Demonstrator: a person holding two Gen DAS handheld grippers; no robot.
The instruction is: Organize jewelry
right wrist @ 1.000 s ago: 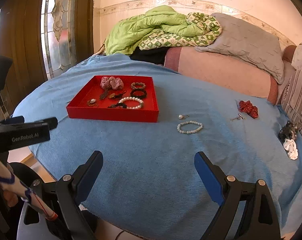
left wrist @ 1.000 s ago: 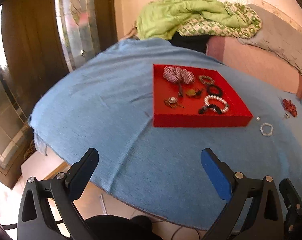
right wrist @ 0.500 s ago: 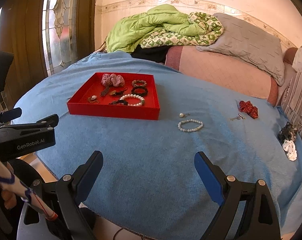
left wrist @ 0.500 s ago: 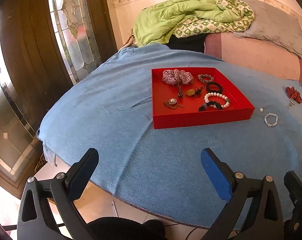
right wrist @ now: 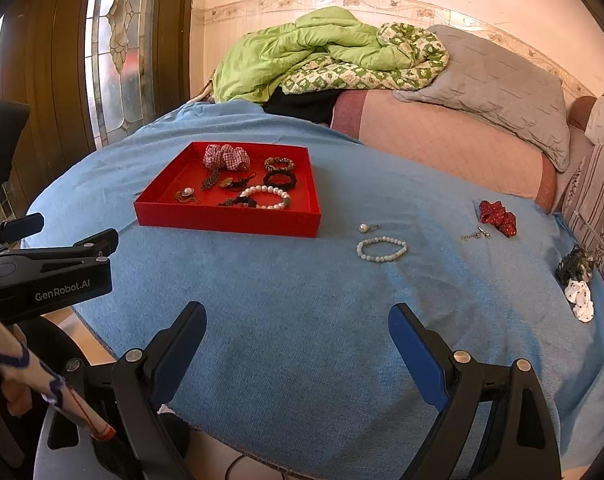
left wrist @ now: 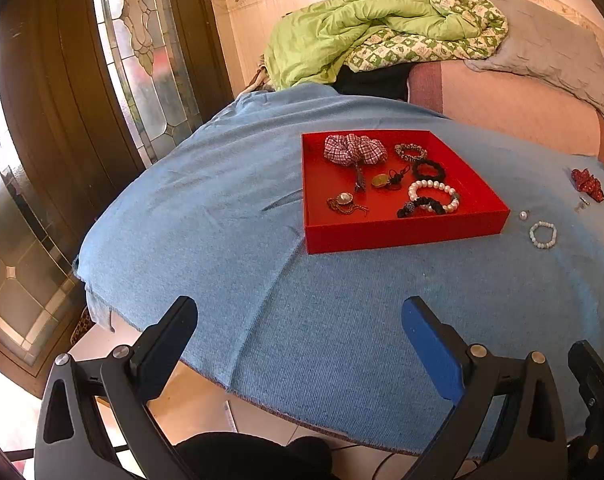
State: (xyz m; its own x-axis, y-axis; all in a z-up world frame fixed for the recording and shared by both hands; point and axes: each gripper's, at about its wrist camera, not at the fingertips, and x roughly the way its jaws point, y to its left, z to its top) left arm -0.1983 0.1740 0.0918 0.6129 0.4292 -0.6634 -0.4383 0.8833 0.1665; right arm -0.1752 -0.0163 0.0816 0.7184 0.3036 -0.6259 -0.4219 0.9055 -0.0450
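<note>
Both pairs of fingers stand spread wide and hold nothing: the left gripper [left wrist: 297, 320] at the bottom of its frame, the right gripper [right wrist: 297, 324] at the bottom of its own, each above the near edge of the blue-covered surface [right wrist: 302, 320]. Centre-left in the right wrist view lies the red tray [right wrist: 225, 220], already holding a plaid scrunchie [right wrist: 225, 157], a black hair tie [right wrist: 279, 179], a patterned band [right wrist: 278, 164], a large pearl bracelet [right wrist: 265, 197] and several small pendants. Still loose on the cloth, just right of the tray, are a single pearl piece [right wrist: 366, 227] and a small bead bracelet [right wrist: 381, 249]. Farther toward the right edge lie a small metal clasp [right wrist: 476, 235], a red scrunchie [right wrist: 498, 216] and a dark-and-white scrunchie [right wrist: 578, 280]. Judged from this layout, the sorting is roughly half done, and about five items remain outside the tray.
</note>
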